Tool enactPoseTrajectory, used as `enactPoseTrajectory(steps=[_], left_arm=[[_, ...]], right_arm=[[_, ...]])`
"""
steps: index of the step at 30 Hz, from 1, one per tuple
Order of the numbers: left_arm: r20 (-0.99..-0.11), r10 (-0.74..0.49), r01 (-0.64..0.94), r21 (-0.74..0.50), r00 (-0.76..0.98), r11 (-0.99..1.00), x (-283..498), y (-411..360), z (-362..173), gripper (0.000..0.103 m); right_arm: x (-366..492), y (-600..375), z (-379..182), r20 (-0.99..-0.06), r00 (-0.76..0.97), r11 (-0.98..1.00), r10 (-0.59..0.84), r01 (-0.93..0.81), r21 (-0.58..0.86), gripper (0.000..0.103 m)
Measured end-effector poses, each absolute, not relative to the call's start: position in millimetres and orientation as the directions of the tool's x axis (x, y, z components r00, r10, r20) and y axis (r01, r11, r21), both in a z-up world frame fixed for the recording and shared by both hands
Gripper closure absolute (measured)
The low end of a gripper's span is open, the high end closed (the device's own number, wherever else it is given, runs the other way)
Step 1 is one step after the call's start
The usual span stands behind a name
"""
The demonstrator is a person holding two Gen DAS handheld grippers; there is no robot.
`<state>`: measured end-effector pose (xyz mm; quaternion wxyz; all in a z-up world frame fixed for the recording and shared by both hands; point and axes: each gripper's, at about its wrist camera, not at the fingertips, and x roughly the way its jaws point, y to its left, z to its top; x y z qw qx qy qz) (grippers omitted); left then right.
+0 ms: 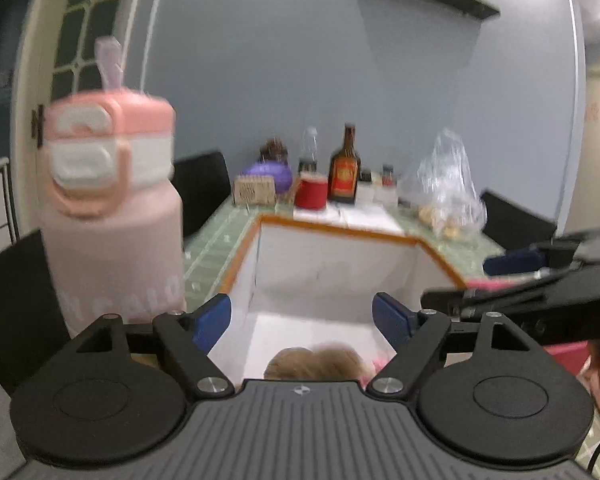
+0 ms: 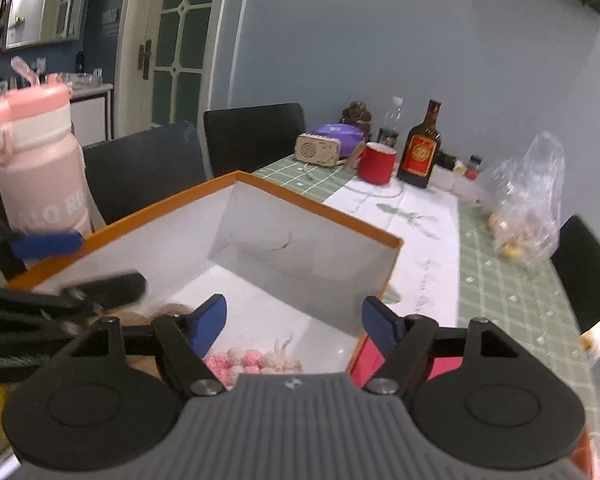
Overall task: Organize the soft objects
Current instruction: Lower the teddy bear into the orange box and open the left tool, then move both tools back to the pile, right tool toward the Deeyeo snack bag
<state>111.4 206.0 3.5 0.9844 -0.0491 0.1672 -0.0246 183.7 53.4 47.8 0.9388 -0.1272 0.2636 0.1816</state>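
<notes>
An orange-rimmed box with white inner walls stands on the table in both views. Inside it lie a tan fuzzy soft toy and a pink and white bobbly soft thing; the tan toy's edge shows beside the left hand's tool. My left gripper hangs over the box, open, nothing between its blue pads. My right gripper is open over the box's near right wall, also holding nothing. The right tool crosses the left wrist view at right.
A tall pink water bottle stands left of the box. At the table's far end are a red cup, a brown bottle, a small wooden radio, a purple bag and a clear plastic bag. Black chairs surround the table.
</notes>
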Motion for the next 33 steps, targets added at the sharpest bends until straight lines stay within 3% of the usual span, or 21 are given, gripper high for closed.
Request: enactPoseTrajectory(steps=[20, 25, 33], left_arm=[[-0.351, -0.055, 0.0, -0.152, 0.935, 0.988, 119, 210, 4, 0.009], [-0.331, -0.142, 0.069, -0.223, 0.933, 0.972, 111, 218, 10, 0.009], [-0.242, -0.077, 0.055, -0.094, 0.967, 0.994, 77, 194, 43, 0.009]], right_arm=[[173, 41, 63, -0.504, 0.812, 0.912, 0.293, -0.396, -0.106, 0.023], [140, 15, 79, -0.364, 0.893, 0.944, 0.265, -0.317, -0.093, 0.023], [95, -44, 104, -0.258, 0.936, 0.964, 0.241, -0.262, -0.049, 0.017]])
